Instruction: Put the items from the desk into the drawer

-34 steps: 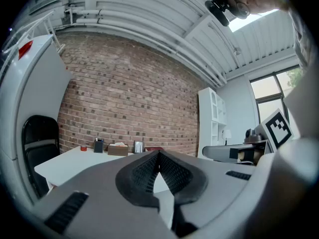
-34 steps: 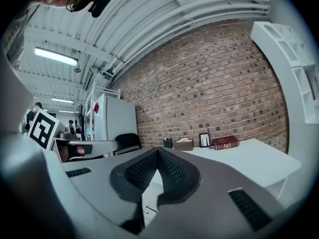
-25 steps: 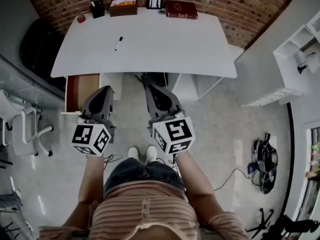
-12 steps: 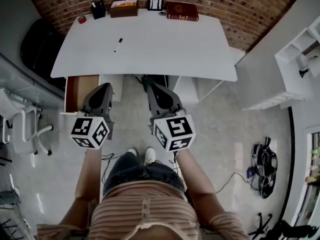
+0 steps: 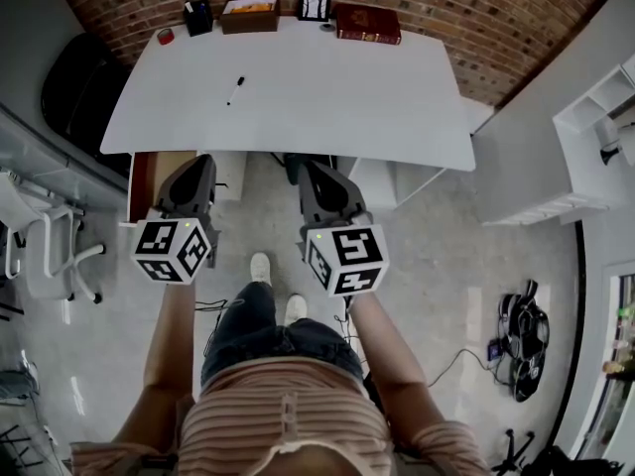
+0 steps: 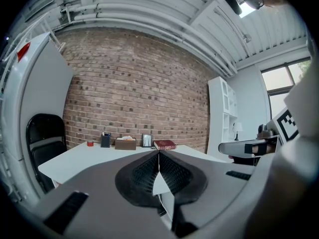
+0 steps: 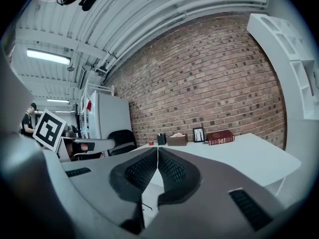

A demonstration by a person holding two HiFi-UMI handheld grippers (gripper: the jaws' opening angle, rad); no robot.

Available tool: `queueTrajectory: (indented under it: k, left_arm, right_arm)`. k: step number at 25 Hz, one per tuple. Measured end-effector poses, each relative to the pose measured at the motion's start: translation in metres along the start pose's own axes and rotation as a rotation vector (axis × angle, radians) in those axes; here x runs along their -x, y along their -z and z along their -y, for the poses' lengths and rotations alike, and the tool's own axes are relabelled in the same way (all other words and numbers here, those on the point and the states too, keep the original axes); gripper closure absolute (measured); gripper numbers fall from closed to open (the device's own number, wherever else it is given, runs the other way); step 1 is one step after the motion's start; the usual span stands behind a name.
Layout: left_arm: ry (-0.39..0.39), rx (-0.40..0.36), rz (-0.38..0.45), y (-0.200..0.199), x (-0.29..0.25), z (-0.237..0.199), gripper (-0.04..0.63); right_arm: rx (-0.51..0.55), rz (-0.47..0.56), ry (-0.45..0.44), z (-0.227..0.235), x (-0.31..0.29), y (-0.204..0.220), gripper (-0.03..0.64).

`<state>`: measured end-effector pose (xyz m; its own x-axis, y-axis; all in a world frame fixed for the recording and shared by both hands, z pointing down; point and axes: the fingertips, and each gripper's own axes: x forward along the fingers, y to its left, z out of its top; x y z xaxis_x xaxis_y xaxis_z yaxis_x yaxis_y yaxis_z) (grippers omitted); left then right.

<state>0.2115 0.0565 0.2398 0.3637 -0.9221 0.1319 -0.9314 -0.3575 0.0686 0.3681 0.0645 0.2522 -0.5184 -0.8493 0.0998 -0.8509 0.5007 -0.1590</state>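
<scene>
Brick wall (image 5: 446, 8) behind a white tabletop (image 5: 298, 107): black marker (image 5: 235, 87) mid-left, red book (image 5: 368, 23) at the back. Open drawer (image 5: 147, 177) under the left edge. Left gripper (image 5: 196, 161) and right gripper (image 5: 311, 166) hang in front, fingers pressed together, holding nothing.

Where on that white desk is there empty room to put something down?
Most of the desk is bare: the whole front and right, from the pen across to the right edge. The back edge by the brick wall is crowded: red roll, black holder, brown box, picture frame and red book in a row.
</scene>
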Motion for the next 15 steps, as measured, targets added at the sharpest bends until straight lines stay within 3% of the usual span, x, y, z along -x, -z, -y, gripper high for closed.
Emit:
queueTrajectory:
  k: [15]
  left_arm:
    - [0.008,-0.004,-0.071,0.011,-0.092,-0.076,0.584]
  right_arm:
    - [-0.016,-0.046,0.067,0.032,-0.093,0.001,0.598]
